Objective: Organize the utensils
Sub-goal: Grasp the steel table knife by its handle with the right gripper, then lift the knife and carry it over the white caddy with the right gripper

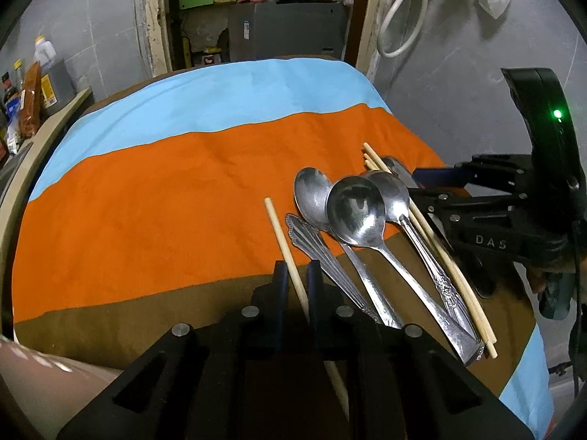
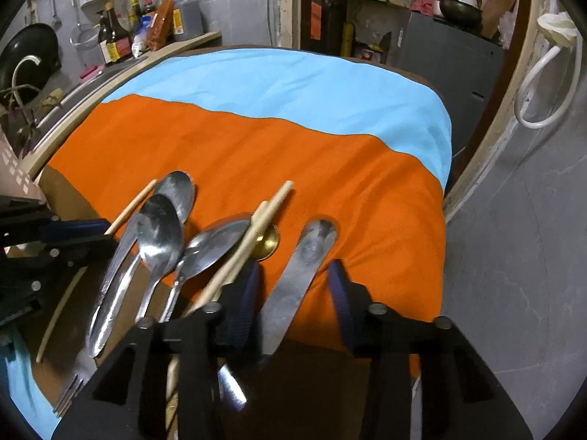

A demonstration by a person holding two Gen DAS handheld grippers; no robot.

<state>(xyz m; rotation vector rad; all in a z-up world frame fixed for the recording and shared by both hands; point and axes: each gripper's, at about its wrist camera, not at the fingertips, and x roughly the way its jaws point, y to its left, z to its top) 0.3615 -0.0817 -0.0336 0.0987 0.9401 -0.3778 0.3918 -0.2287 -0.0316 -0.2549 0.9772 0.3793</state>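
**Sorting utensils on striped cloth: both grippers at the pile**

Looking along the left wrist view, the left gripper (image 1: 296, 278) is clenched on a single wooden chopstick (image 1: 284, 245), which passes between its two blue pads; the stick's far end juts ahead of the fingertips, up and to the left, and its near end runs back under the gripper body. Just to the right of the fingertips lies a patterned metal handle (image 1: 323, 260), and beyond it three spoons (image 1: 354, 212) with bowls overlapping, handles fanned toward the gripper's right. Further right, more chopsticks (image 1: 440, 253) lie alongside the spoon handles. All rest on the cloth (image 1: 165, 201), banded blue, orange and brown. The right gripper's black frame enters from the far right, its blue finger close to the chopstick tips.

In the right wrist view, the right gripper (image 2: 293, 286) has its jaws apart, with a flat metal utensil (image 2: 297, 278) lying lengthwise between them; no pad visibly presses it, though the jaws are not wide. Left of the left finger a chopstick pair (image 2: 256, 231) crosses a brass-coloured spoon bowl (image 2: 269, 244). Further left lie the spoons, blurred, and a fork (image 2: 71, 392) at the lower left edge. The left gripper's frame shows at the left margin.
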